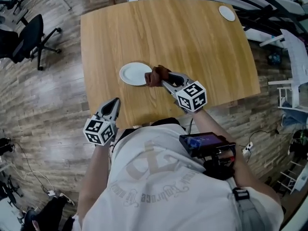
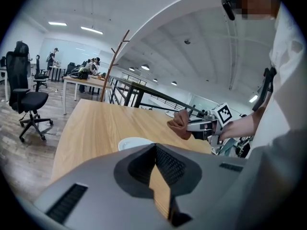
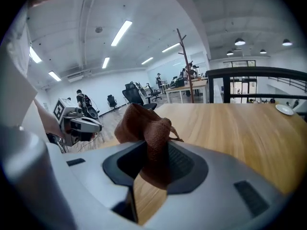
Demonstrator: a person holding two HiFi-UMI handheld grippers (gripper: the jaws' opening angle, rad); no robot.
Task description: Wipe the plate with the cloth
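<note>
A white plate lies on the wooden table, left of centre. My right gripper is shut on a crumpled brown cloth, which bunches out past its jaws. The cloth hangs just at the plate's right rim, slightly above the table. My left gripper is held back at the table's near edge, apart from the plate; its jaws meet at the tips with nothing between them.
A small white dish sits at the table's far right corner. A black office chair stands on the floor to the left. Frames and cables crowd the floor to the right of the table.
</note>
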